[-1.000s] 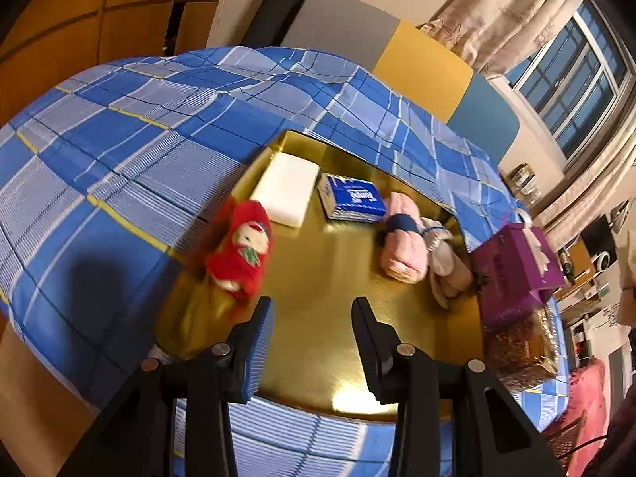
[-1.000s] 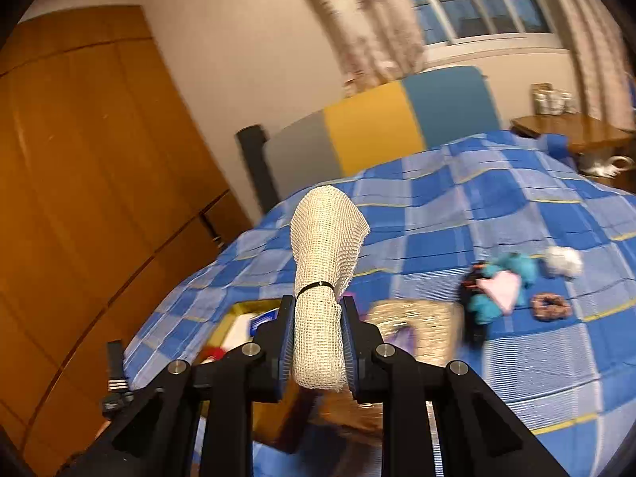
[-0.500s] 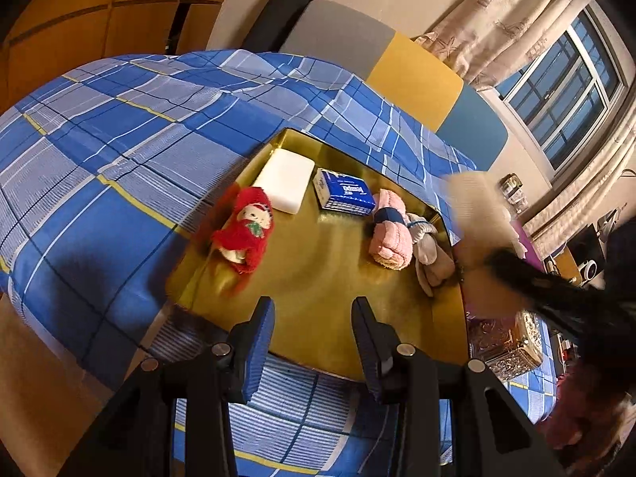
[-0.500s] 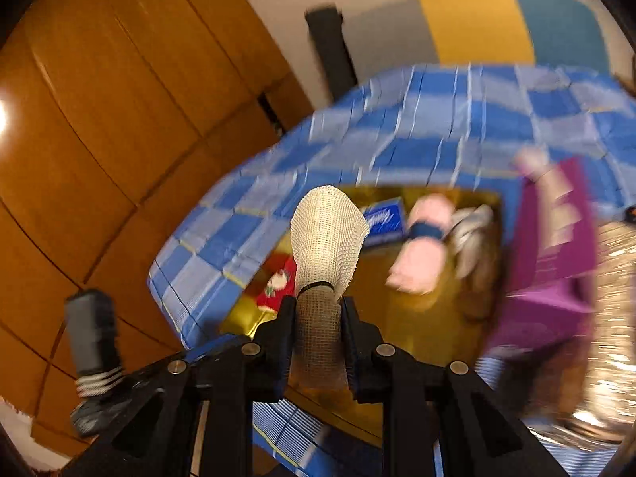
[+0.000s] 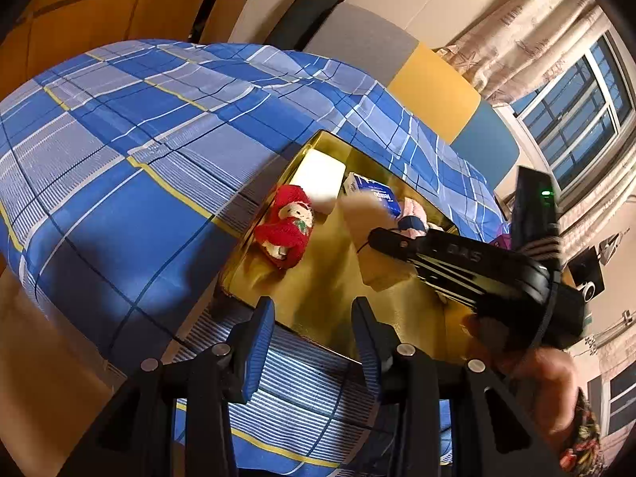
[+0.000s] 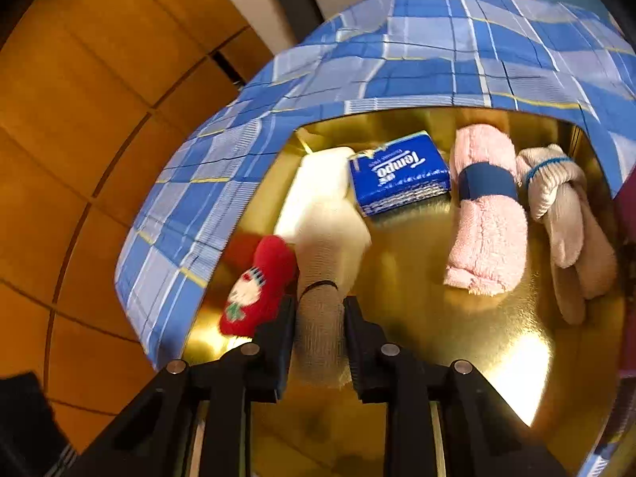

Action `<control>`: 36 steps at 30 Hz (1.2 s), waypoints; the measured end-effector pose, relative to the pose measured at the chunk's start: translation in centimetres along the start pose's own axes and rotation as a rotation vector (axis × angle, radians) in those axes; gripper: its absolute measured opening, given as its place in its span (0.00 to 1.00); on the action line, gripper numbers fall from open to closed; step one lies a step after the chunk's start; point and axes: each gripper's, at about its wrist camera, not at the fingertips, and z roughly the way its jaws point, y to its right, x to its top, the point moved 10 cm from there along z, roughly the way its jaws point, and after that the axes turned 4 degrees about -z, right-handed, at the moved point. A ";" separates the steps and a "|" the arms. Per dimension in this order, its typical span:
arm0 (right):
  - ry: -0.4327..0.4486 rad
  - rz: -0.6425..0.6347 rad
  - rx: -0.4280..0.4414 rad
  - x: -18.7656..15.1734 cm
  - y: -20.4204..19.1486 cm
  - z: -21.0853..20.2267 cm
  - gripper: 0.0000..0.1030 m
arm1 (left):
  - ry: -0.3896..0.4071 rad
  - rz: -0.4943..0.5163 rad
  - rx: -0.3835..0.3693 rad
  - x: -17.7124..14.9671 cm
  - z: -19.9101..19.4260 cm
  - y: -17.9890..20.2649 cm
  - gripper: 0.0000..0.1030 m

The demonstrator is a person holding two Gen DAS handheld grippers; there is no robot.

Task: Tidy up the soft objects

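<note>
Since the earlier frame the right claw (image 5: 371, 238) has moved in over the gold tray (image 5: 318, 290), ahead of the left claw (image 5: 314, 342), whose fingers stand apart and empty. In the right wrist view, the right claw (image 6: 320, 330) is clamped on the beige rolled cloth (image 6: 322, 274), with the red sock (image 6: 258, 290) just left of it.

Right gripper (image 6: 320, 332): black, clamping a beige mesh roll (image 6: 326, 262) with black band. Ahead: gold tray (image 6: 437, 377); red Santa sock (image 6: 258, 290) at left, white pad (image 6: 314, 187), blue Tempo tissue pack (image 6: 401, 177), pink towel roll (image 6: 487, 214) with navy band, cream socks (image 6: 564, 214). Blue-white plaid bedspread (image 6: 437, 51), yellow lines.
</note>
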 end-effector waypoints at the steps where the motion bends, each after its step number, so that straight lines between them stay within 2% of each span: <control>1: 0.000 -0.002 -0.002 0.1 0.1 0.4 0.31 | 0.000 -0.002 -0.002 0.0 0.0 0.0 0.39; 3: -0.003 -0.009 -0.021 0.2 0.2 0.5 0.76 | 0.000 -0.006 -0.002 0.0 -0.1 0.0 0.39; 4: 0.011 -0.008 -0.031 0.2 0.4 0.1 0.81 | 0.008 -0.012 -0.006 0.1 -0.2 0.0 0.39; 6: 0.052 -0.036 -0.021 0.2 0.0 -1.1 0.83 | 0.030 -0.020 -0.010 0.3 -0.6 0.0 0.39; 13: 0.118 -0.186 -0.104 -0.2 -1.0 -4.6 0.88 | 0.043 -0.051 -0.036 0.4 -0.8 0.6 0.39; 19: 0.153 -0.217 -0.127 -0.9 -1.7 -7.5 0.94 | 0.026 -0.033 -0.038 -0.3 -0.6 1.5 0.39; 26: 0.240 -0.294 -0.170 -1.2 -2.4 -12.8 0.98 | 0.019 -0.027 -0.053 -1.3 -0.6 2.8 0.39; 32: 0.400 -0.351 -0.281 -0.8 -1.0 -19.5 1.00 | -0.001 0.024 -0.071 -2.6 -0.5 4.9 0.39; 36: 0.424 -0.306 -0.325 -0.6 2.3 -23.4 1.00 | -0.015 0.077 -0.073 -3.5 -0.3 6.7 0.39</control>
